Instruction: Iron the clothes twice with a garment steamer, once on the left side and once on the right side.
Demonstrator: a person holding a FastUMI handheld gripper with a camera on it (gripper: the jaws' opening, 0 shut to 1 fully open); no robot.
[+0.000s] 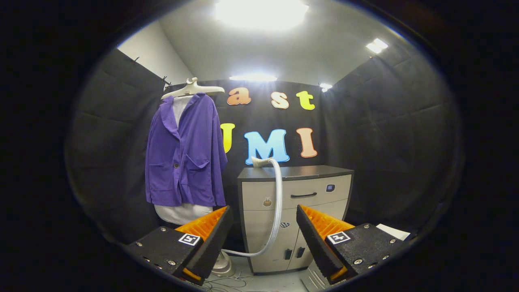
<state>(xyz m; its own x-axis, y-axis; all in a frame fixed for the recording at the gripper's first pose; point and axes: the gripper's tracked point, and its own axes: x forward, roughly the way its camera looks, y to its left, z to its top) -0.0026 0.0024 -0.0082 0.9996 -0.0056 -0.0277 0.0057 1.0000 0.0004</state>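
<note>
A purple jacket (184, 154) over a white garment (182, 213) hangs on a pale hanger (194, 89) against the booth's wall, beyond my left finger. The steamer head (259, 162) lies on top of a grey cabinet (316, 190), straight ahead beyond the fingers. Its pale hose (277, 202) runs down the cabinet front to a base (223, 263) on the floor, partly hidden behind my left finger. My gripper (263, 227) is open, with nothing between its fingers, well short of the steamer head.
The cabinet has a drawer with a dark handle (303, 195) and lower doors. Thin cables (227, 282) lie on the floor near the base. A white sheet (393, 232) shows behind my right finger. Black cloth walls close in the booth.
</note>
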